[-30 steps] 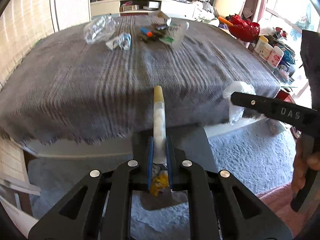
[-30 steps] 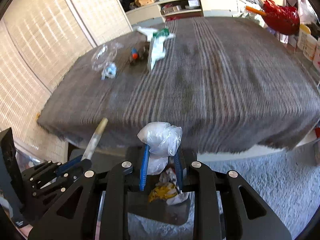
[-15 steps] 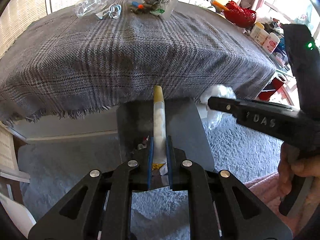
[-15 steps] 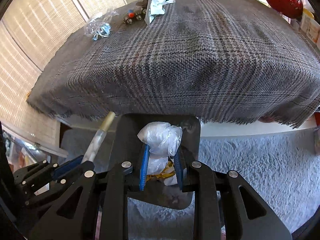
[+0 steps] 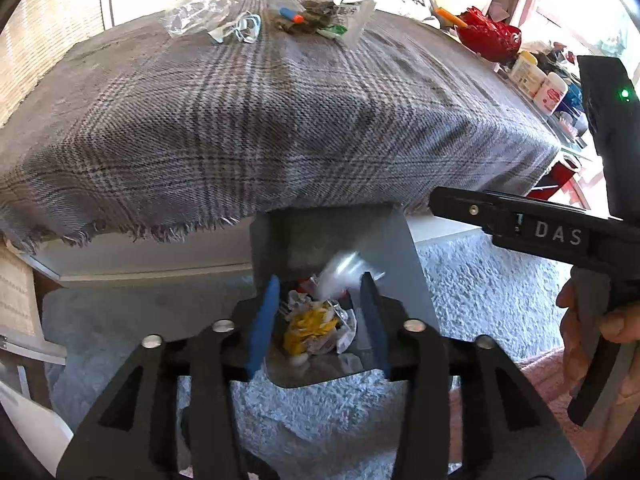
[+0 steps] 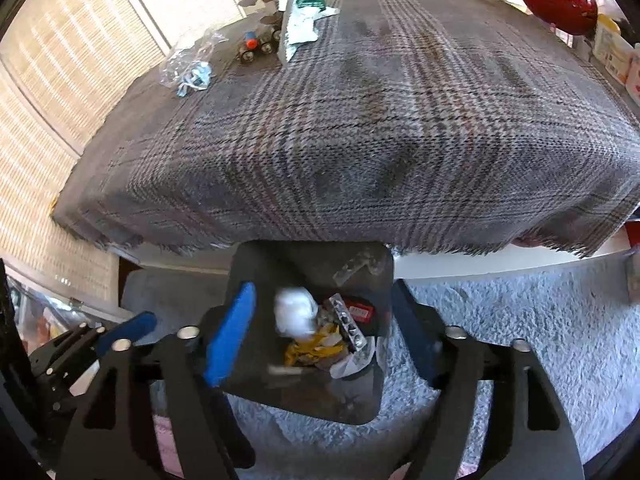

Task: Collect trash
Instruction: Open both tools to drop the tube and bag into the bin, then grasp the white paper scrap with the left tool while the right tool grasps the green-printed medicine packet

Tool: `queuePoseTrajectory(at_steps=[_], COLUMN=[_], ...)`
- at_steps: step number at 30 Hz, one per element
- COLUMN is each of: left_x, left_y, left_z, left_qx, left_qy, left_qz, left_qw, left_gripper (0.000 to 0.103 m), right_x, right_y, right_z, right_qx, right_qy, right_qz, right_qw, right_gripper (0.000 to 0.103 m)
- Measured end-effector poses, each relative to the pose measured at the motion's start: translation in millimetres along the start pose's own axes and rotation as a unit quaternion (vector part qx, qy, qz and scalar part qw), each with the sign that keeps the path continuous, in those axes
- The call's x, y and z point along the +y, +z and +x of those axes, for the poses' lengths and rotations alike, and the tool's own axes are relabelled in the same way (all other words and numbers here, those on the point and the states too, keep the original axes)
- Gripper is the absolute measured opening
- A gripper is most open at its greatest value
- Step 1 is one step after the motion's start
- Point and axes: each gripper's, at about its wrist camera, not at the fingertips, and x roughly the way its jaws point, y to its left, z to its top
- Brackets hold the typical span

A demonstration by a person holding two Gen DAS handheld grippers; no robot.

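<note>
1. Already blurred mid-drop, a crumpled white plastic wad [image 6: 295, 312] hung over the dark bin [image 6: 372, 264], apart from both blue pads.
2. Right gripper [image 6: 320, 328] just sprung wide, gripping nothing; left gripper [image 5: 320, 312] likewise parted and bare, a blurred clear scrap [image 5: 340, 272] between its fingers, untouched.
3. Lay inside the bin: yellow wrapper [image 6: 316, 350], red packet [image 6: 358, 310], foil strip [image 6: 346, 322].
4. Beyond, plaid cloth [image 5: 280, 128] overhung the bin's far rim; more litter [image 5: 320, 24] sat at its far edge.
</note>
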Motion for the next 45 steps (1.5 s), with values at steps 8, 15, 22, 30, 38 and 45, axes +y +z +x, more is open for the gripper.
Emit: queuePoseTrajectory(at_steps=[8, 15, 22, 30, 38, 45], left_x=[8, 24, 40, 59, 65, 67], left_y=[12, 42, 91, 144, 187, 211], left_z=[-14, -28, -27, -14, 17, 45], left_qx=[-0.018, -0.032, -0.046, -0.075, -0.09, -0.084], left_qy=[0.03, 0.042, 0.062, 0.075, 0.082, 0.093], left_qz=[0.004, -0.002, -0.011, -0.015, -0.002, 0.008], left_qw=[0.9994, 0.9986, 0.9969, 0.9942, 0.9926, 0.9921], left_gripper=[0.093, 0.094, 0.094, 0.093, 0.092, 0.089], right_x=[-17, -30, -28, -10, 3, 15], right_y=[16, 54, 98, 137, 168, 188], right_z=[-18, -40, -40, -18, 15, 34], right_qx=[-0.031, -0.058, -0.073, -0.094, -0.09, -0.084], right_qy=[0.024, 0.011, 0.007, 0.006, 0.029, 0.041], right_qz=[0.033, 0.038, 0.027, 0.008, 0.0, -0.009], right_qw=[0.999, 0.998, 0.997, 0.996, 0.995, 0.996], right_gripper=[0.097, 0.097, 0.097, 0.094, 0.064, 0.053])
